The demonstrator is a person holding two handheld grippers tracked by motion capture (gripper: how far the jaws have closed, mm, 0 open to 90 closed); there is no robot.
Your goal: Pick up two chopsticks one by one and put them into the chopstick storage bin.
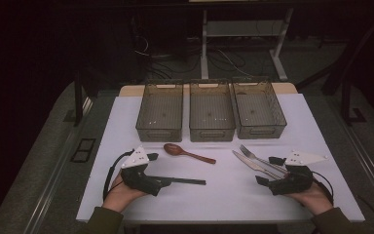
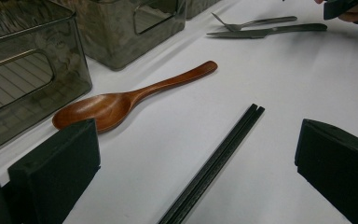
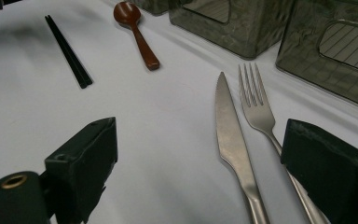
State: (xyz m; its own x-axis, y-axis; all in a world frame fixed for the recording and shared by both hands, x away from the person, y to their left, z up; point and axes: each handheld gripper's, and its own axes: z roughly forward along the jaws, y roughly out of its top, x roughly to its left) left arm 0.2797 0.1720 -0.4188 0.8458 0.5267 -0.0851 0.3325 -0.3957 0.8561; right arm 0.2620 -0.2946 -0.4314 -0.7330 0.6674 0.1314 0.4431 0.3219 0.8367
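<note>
Two grippers low over the near edge of the white desk [image 1: 321, 195], both with jaws spread wide and gripping nothing: left gripper [image 2: 198, 172] by the near left corner, astride the black chopsticks [image 2: 214, 161] lying flat between its jaws, untouched. Right gripper [image 3: 200, 172] toward the near right corner, over the handles of knife [image 3: 230, 135] and fork [image 3: 256, 105]; wooden spoon [image 1: 187, 152] mid-desk, before three clear bins [image 1: 212, 117] along the far edge.

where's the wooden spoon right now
In the high view the wooden spoon lies on the white table just in front of the middle bin, between the chopsticks and the knife.
</note>
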